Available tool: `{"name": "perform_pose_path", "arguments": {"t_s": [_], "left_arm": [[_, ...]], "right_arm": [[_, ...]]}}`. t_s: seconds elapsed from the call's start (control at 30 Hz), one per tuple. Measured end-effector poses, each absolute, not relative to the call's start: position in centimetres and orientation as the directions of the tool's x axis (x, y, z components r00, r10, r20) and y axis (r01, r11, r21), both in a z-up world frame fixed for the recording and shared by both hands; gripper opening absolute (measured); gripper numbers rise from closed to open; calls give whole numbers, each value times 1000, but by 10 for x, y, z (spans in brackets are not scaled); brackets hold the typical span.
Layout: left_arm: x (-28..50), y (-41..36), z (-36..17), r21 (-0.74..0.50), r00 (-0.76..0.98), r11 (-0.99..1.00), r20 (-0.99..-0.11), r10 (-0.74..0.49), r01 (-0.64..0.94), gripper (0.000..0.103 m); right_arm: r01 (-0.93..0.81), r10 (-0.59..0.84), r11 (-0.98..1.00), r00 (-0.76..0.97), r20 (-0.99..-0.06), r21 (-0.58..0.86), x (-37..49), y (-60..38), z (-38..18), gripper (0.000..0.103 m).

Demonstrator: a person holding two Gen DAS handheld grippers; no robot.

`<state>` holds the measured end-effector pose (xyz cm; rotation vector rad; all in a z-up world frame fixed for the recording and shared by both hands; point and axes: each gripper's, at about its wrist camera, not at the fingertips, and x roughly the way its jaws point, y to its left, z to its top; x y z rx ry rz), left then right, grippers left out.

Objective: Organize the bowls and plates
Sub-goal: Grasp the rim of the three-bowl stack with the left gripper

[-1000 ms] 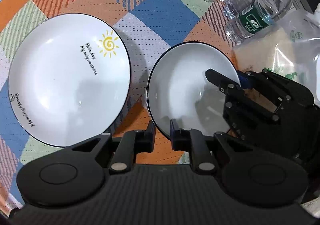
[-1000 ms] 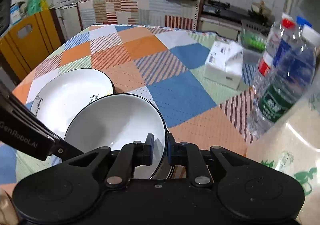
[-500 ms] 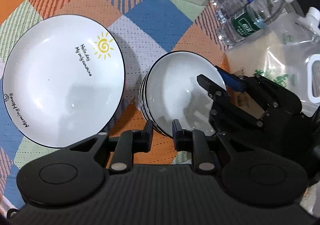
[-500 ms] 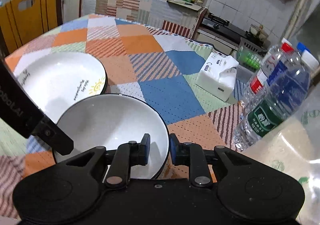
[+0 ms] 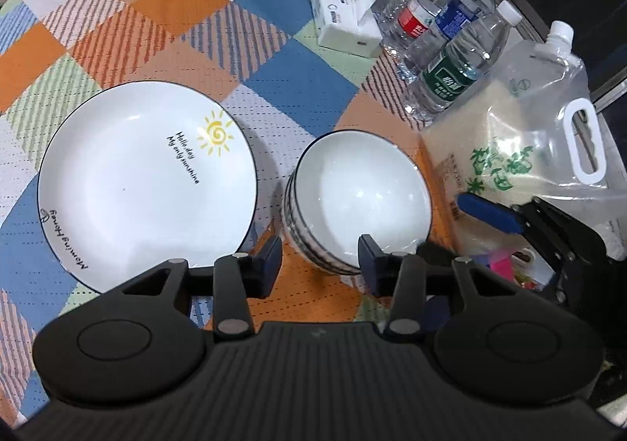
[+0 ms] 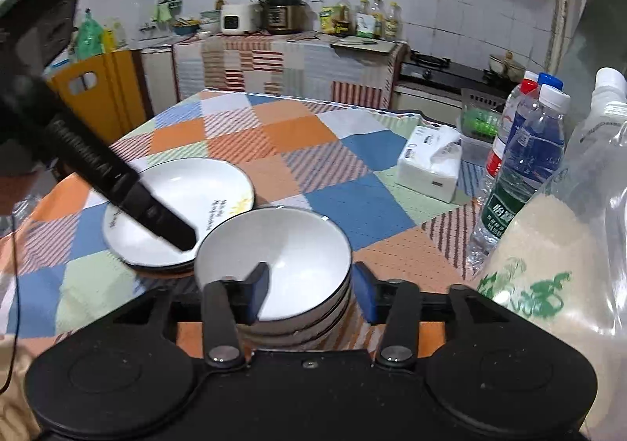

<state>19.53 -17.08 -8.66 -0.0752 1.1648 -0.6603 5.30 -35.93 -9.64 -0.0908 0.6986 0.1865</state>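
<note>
With both the left gripper (image 5: 320, 260) and right gripper (image 6: 309, 290) spread wide and empty, a careless retreat could clip the bowl stack (image 5: 358, 202) beside the plates (image 5: 147, 182).

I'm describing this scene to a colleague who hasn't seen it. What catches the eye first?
A large white plate with a yellow sun drawing lies at the left of the patchwork tablecloth, and beside it on the right stands a stack of white bowls. The left tool and right tool are both open. Water bottles cluster at the far right.
</note>
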Motion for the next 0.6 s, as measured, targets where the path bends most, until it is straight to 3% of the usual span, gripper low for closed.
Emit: {"name": "perform_pose_path", "arguments": {"t_s": [0.23, 0.33, 0.6], "left_arm": [[184, -166, -106, -411, 261, 820, -807, -531, 397, 48], [180, -165, -110, -420, 290, 820, -789, -542, 390, 50], [175, -182, -121, -397, 356, 830, -766, -535, 393, 56]], "right_arm": [[-245, 168, 969, 711, -683, -17, 45, -351, -123, 75], [-274, 197, 962, 688, -698, 2, 46, -349, -138, 91], [-305, 178, 952, 631, -755, -31, 68, -339, -176, 91]]}}
